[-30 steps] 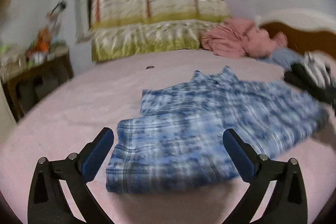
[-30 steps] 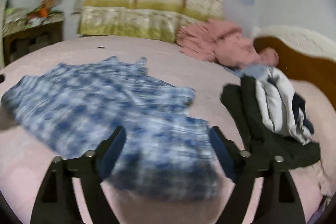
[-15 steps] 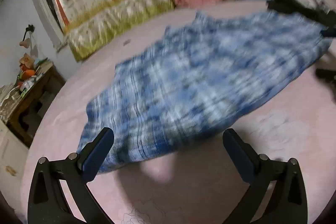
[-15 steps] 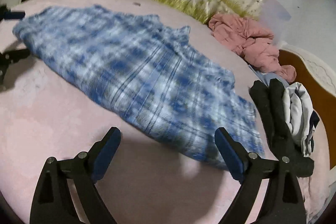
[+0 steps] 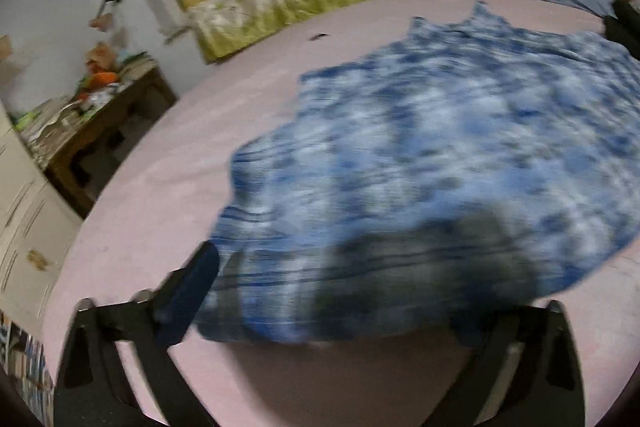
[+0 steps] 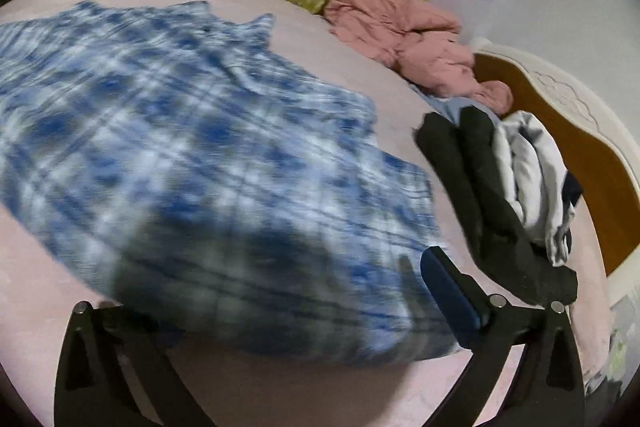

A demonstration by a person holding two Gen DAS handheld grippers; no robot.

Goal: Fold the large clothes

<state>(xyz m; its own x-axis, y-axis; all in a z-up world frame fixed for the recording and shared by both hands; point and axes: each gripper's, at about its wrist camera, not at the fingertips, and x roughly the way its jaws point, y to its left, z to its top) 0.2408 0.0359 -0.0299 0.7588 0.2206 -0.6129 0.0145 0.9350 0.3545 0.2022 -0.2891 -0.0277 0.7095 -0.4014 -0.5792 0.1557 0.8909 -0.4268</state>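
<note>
Plaid shirt [image 5: 460,155] spans both views; only the right shows folded clothes [image 6: 520,187]; both grippers' jaws spread.

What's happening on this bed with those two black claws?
A person is folding clothes with a handheld claw in each hand. Both claws, left and right, are open at the near edge of a blue plaid shirt spread on the pink bed; the cloth covers one finger of each. Neither grips it yet. Dark and white clothes lie beside it.

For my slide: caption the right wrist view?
Open right hand-held gripper at the near edge of a blue plaid shirt on a pink bed.
</note>
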